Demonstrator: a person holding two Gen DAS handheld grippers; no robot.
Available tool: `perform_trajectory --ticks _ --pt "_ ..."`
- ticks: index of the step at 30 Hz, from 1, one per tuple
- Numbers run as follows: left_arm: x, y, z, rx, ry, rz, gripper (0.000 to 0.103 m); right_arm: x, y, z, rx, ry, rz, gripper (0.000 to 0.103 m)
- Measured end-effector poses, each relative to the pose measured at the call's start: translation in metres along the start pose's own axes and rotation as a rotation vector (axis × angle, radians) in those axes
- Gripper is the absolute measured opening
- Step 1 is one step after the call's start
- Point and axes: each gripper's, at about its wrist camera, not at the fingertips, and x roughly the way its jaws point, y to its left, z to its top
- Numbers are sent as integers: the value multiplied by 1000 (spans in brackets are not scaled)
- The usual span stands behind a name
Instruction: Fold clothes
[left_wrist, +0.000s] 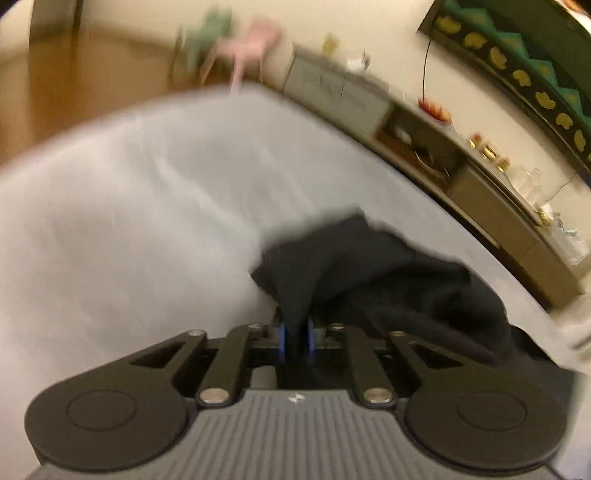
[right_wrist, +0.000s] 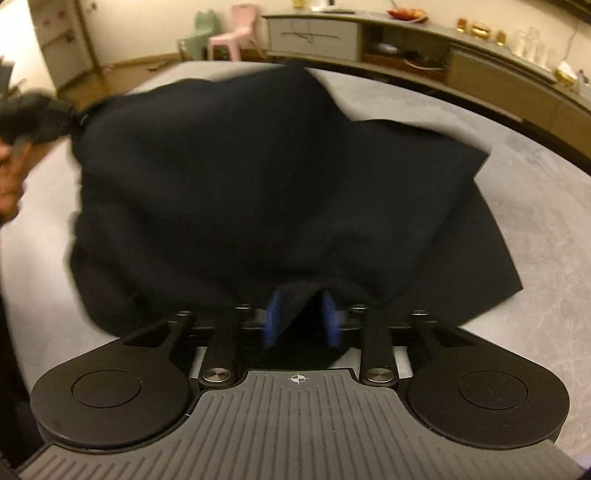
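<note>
The black garment (right_wrist: 229, 177) hangs bunched over the grey table (right_wrist: 535, 229), part resting on it. Both grippers, left (left_wrist: 295, 338) and right (right_wrist: 301, 319), pinch its cloth between blue pads (right_wrist: 272, 317). The left view is blurred, so that grip seems likely only.

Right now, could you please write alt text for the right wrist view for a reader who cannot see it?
The right gripper pinches the near edge of a black garment between blue-padded jaws, the cloth draped over a grey table. At far left, the left gripper grips another corner. A pink chair stands behind.
</note>
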Motion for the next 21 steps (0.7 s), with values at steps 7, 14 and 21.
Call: perform_trajectory --ticks 7,14,21 --pt "-10 -16 25 58 -27 -92 81 -21 -73 3 457 -263 4 78" --pt "48 -32 20 134 56 -29 82 35 -96 30 483 -301 -149 78" --pt "55 -31 34 178 73 -97 52 96 -106 88 342 -124 -247 38"
